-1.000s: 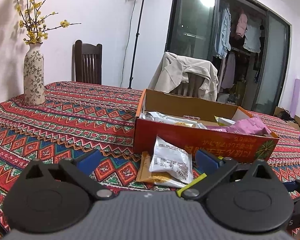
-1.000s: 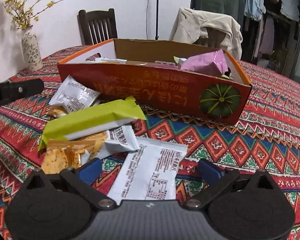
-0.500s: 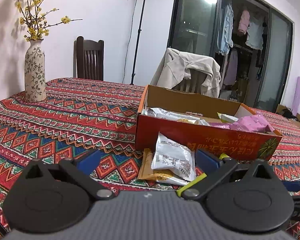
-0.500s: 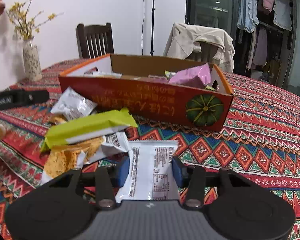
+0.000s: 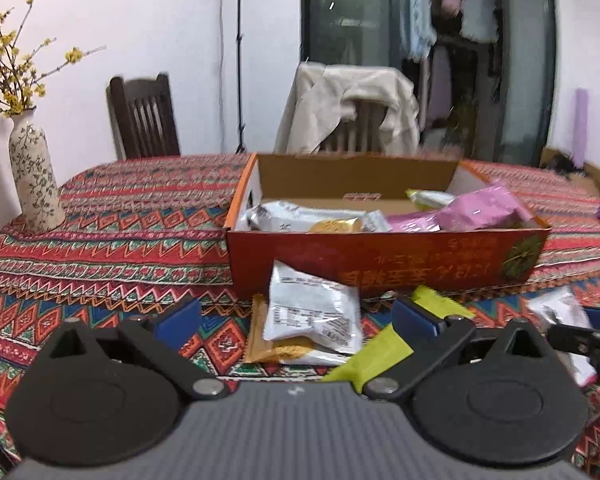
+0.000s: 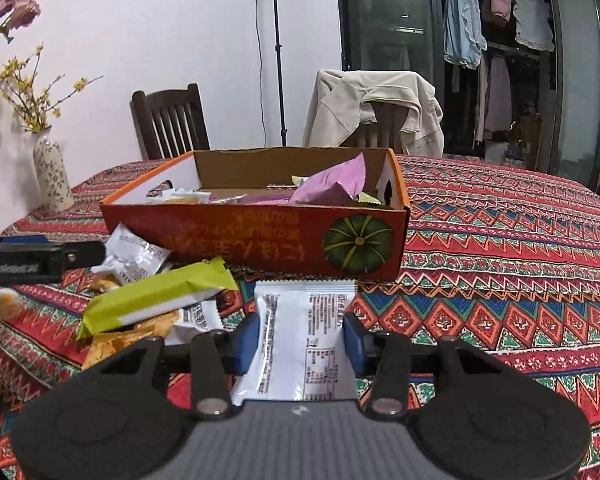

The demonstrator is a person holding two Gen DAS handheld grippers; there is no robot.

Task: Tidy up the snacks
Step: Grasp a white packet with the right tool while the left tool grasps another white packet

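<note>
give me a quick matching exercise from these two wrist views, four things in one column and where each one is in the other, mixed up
Things
1. pink packet
2. white packet with printed table
3. green bar wrapper
4. flowered vase

Places
a. lying on the tablecloth in front of the box, on top of other loose snacks
b. standing on the table to the left of the box
c. between the fingers of the right gripper
d. inside the orange box

Pairs: 1-d, 2-c, 3-a, 4-b
</note>
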